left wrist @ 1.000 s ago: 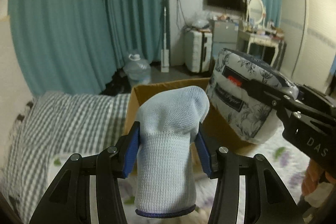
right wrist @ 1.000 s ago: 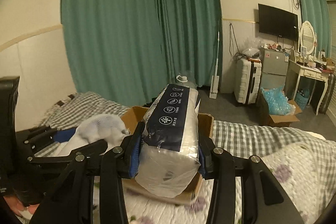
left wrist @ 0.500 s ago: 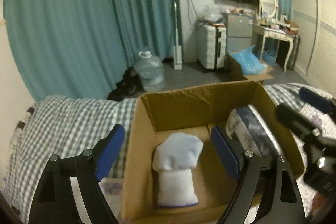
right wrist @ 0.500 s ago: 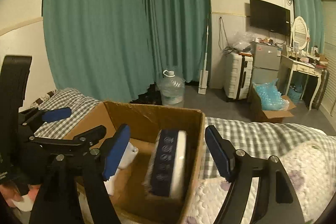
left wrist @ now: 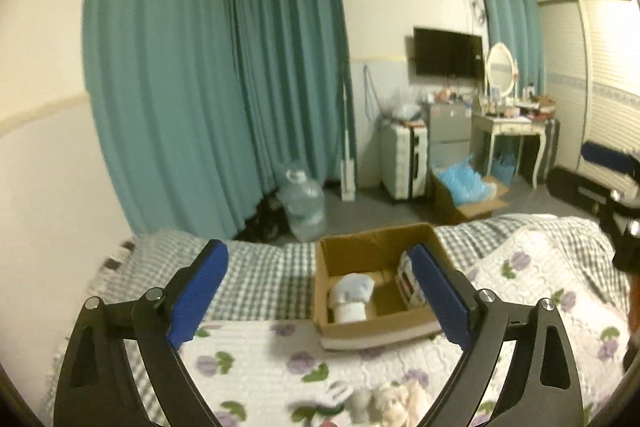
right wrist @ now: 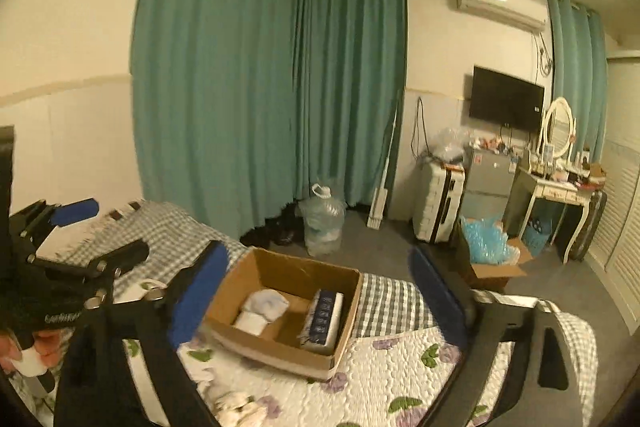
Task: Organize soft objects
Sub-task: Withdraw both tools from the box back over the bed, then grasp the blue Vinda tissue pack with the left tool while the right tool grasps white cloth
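An open cardboard box sits on the bed. Inside it lie a pale blue sock on the left and a wrapped tissue pack on the right. My left gripper is open and empty, held back above the bed. It also shows at the left of the right wrist view. My right gripper is open and empty, also held back from the box. Its arm shows at the right edge of the left wrist view.
A floral quilt covers the bed over a checked sheet. Small soft toys lie near the front. On the floor stand a water jug, a suitcase and a box of blue bags.
Both grippers let go of the sock and the tissue pack in the box, opened wide, and pulled back and up; the box now looks smaller and farther away.
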Demonstrator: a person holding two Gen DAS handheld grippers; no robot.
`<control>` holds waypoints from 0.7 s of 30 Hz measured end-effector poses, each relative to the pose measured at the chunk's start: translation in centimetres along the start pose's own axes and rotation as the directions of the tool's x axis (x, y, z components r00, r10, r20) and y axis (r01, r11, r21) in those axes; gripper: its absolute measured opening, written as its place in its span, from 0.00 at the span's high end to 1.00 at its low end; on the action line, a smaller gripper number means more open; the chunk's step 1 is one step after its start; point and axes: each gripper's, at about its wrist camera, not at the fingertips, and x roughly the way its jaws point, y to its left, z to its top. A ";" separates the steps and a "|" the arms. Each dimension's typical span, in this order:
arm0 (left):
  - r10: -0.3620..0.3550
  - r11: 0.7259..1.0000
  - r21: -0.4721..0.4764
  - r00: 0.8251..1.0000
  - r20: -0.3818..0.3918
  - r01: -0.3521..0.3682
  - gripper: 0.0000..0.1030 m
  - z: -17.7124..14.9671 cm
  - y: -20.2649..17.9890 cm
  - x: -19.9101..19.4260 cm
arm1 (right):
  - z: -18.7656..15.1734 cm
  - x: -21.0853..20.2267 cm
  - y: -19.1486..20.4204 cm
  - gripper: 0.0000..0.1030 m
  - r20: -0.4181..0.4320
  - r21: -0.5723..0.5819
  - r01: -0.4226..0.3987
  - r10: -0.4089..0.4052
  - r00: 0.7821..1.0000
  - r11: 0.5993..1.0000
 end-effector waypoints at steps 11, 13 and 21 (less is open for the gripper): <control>0.061 0.998 0.024 0.996 -0.058 -0.060 0.08 -7.9 -0.4 -6.6 | -8.2 -6.5 5.1 0.01 -0.101 -0.075 -0.067 0.059 0.993 0.995; 0.102 0.995 0.033 0.990 -0.096 -0.099 0.08 -10.3 -0.9 -6.1 | -11.4 -5.4 5.5 0.01 -0.145 -0.079 -0.070 0.058 0.988 0.994; 0.114 0.993 0.013 0.977 -0.182 -0.113 0.08 -19.0 -2.7 -2.2 | -22.3 1.2 7.3 0.01 -0.331 -0.030 -0.100 0.085 0.940 0.995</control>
